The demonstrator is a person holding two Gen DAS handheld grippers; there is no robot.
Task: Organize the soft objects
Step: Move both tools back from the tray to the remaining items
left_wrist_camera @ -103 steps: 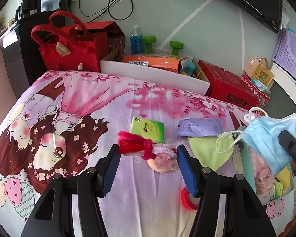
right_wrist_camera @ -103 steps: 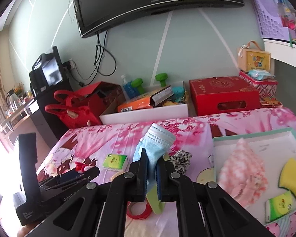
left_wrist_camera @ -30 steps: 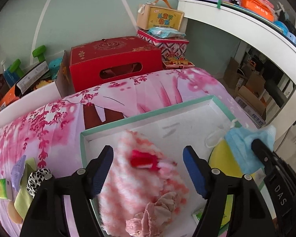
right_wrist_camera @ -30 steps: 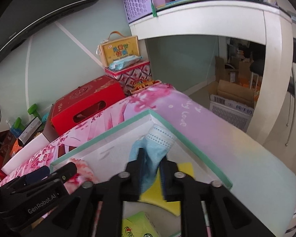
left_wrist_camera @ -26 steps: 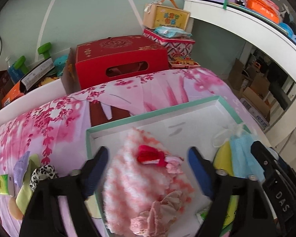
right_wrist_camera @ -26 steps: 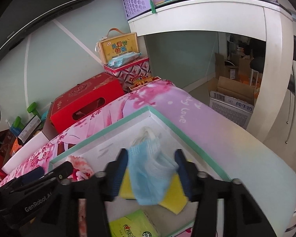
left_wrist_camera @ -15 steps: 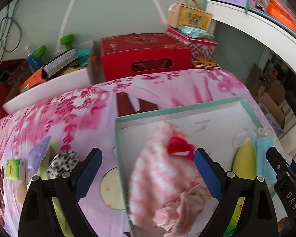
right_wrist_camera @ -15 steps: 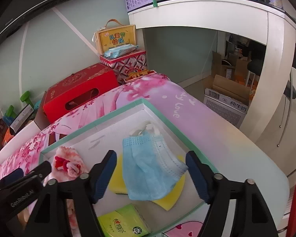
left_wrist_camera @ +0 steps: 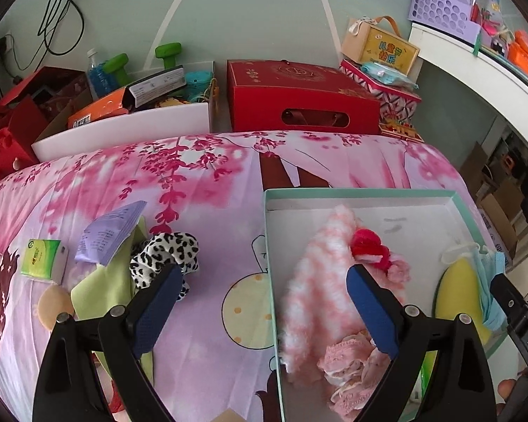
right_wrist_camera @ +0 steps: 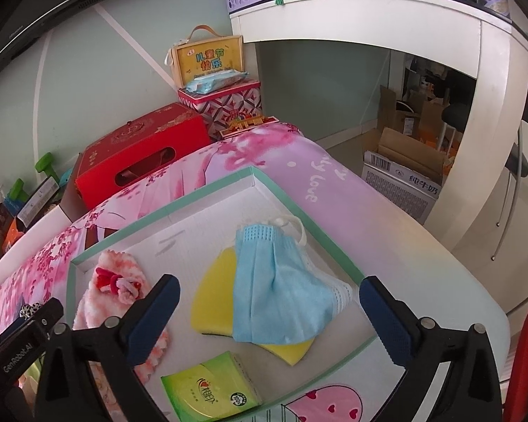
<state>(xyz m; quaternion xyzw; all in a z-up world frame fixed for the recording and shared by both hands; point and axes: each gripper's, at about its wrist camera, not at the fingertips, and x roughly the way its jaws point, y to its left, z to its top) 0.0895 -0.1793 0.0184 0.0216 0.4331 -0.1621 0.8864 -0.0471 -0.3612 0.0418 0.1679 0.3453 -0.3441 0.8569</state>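
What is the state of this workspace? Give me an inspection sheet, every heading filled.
Surface: pink printed sheet, teal-rimmed tray on it.
Job's things: in the tray, blue mask over yellow sponge, boxed tissue pack, pink fluffy cloth with red hair tie on top. Still on the sheet: leopard scrunchie, lilac packet, green cloth, second tissue pack.
Clutter: nothing seen.
Grippers: left claw open, empty; right claw opening, mask lying free beneath it.
Cables: black cables on the wall.
Surroundings: red box, white desk, cardboard boxes.
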